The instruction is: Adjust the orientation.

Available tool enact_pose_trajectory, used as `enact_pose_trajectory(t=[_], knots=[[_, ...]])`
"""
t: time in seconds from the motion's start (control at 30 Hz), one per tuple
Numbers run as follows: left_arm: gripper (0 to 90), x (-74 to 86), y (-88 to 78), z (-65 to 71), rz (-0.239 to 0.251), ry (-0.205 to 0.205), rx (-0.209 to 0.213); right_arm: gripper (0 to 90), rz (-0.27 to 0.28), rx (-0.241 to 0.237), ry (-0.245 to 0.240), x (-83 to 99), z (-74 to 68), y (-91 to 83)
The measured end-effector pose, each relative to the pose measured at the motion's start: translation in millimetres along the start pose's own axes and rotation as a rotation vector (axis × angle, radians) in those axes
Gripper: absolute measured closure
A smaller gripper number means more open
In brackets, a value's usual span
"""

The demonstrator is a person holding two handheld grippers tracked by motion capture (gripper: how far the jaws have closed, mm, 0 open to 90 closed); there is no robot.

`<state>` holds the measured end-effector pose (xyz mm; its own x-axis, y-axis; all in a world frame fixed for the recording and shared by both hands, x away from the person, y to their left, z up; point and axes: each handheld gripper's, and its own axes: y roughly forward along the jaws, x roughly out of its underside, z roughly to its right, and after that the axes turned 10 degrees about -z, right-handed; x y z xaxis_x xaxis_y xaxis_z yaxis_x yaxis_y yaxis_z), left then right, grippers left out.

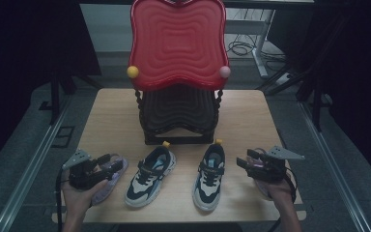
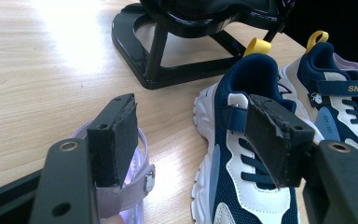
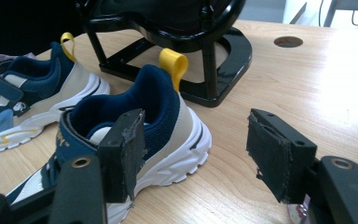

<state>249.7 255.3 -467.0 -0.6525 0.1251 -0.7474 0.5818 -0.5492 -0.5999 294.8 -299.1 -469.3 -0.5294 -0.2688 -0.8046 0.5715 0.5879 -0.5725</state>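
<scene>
**Two open grippers flank a pair of sneakers**

Nearest the high camera, the person's forearms come in from the bottom edge, each hand holding a black two-jaw gripper. The left gripper (image 1: 110, 162) hangs over a pale lilac sandal (image 1: 107, 181) at the table's near left; its jaws stand wide apart and grip nothing, the sandal's strap (image 2: 131, 189) lying below them. The right gripper (image 1: 246, 161) sits just beside the right sneaker, over something pale purple that is mostly hidden; its jaws are likewise spread wide and empty.

Between the grippers, on the light wooden table (image 1: 111, 121), lie two navy, white and beige sneakers with yellow heel loops: the left sneaker (image 1: 150, 176) angled, the right sneaker (image 1: 210, 175) nearly straight. Behind them stands a black wavy rack (image 1: 178, 113) bearing a red wavy tray (image 1: 178, 43).
</scene>
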Motion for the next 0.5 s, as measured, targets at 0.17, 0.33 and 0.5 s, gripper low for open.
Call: enact_pose_trajectory(t=[0.17,0.33,0.5], knots=[[34.8,-0.6,-2.0,3.0,0.002,0.008,-0.001,40.5,0.025,-0.006,-0.009,-1.6,-1.8,-4.4],[36.7,-2.4,-1.7,7.8,-0.017,0.023,0.018,41.2,0.022,-0.010,-0.031,-3.1,-5.6,-6.8],[44.2,-2.7,-0.8,7.7,-0.048,0.035,0.029,39.9,-0.002,0.002,-0.027,-1.7,-5.0,-3.4]])
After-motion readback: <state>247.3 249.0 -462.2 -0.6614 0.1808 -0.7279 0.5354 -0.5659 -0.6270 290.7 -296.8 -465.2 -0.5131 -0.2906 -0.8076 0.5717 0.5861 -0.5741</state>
